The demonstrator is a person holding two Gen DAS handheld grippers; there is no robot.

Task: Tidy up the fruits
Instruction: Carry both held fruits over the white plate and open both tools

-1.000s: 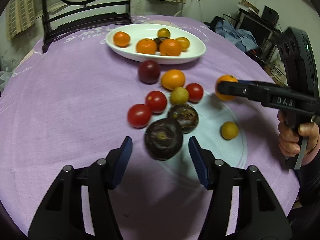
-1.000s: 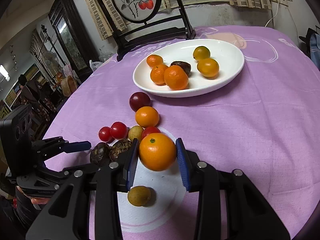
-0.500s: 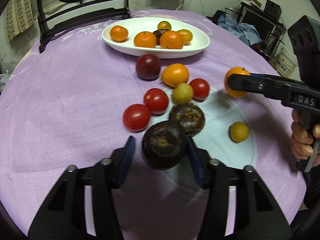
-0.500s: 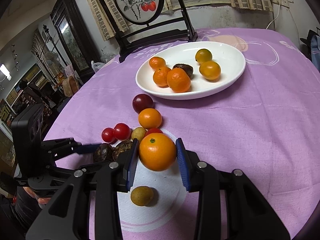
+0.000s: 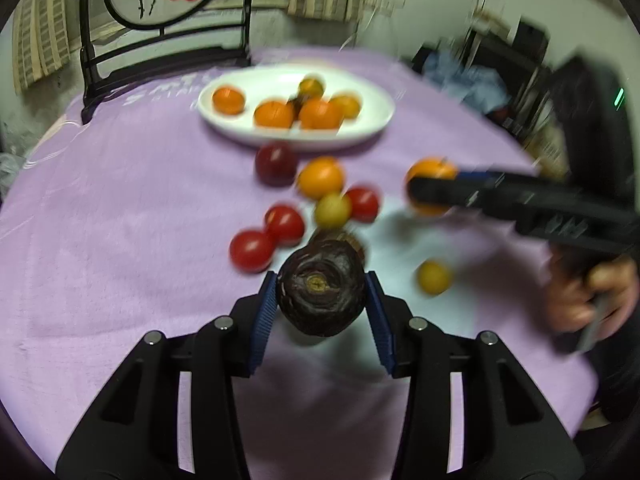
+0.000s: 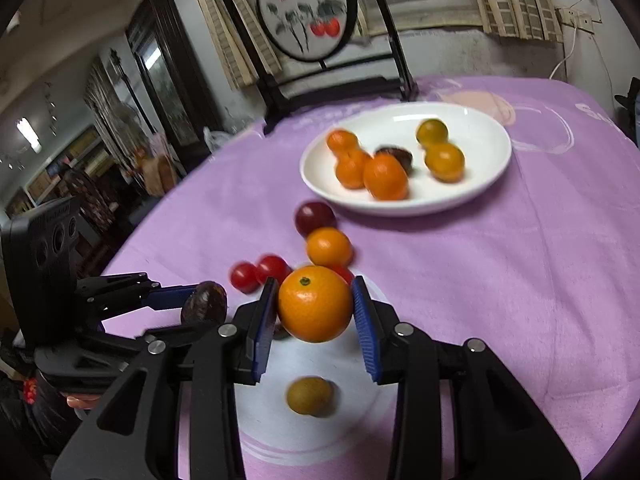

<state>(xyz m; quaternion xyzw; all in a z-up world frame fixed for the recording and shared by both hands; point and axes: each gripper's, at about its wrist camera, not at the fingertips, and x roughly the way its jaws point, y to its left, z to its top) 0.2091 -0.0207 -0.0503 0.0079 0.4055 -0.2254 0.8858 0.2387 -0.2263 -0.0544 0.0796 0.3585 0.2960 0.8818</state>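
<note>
purple tablecloth (image 5: 120, 240) | left gripper (image 5: 320, 308) fingers now clamp dark fruit (image 5: 320, 292) | right gripper (image 6: 316, 312) still holds orange (image 6: 315, 304)

Tablecloth (image 6: 500, 280) lilac purple with faint white print; plate (image 6: 480, 196) plain white. Gripped fruit (image 5: 321, 288) dark purple-brown, wrinkled, tan centre; held orange (image 6: 315, 304) bright orange with green stem dot. Loose tomatoes (image 5: 252, 250) glossy red, plum (image 5: 276, 162) dark maroon, small fruit (image 6: 310, 395) yellow-olive; gripper pads (image 6: 366, 332) ribbed blue on black.
</note>
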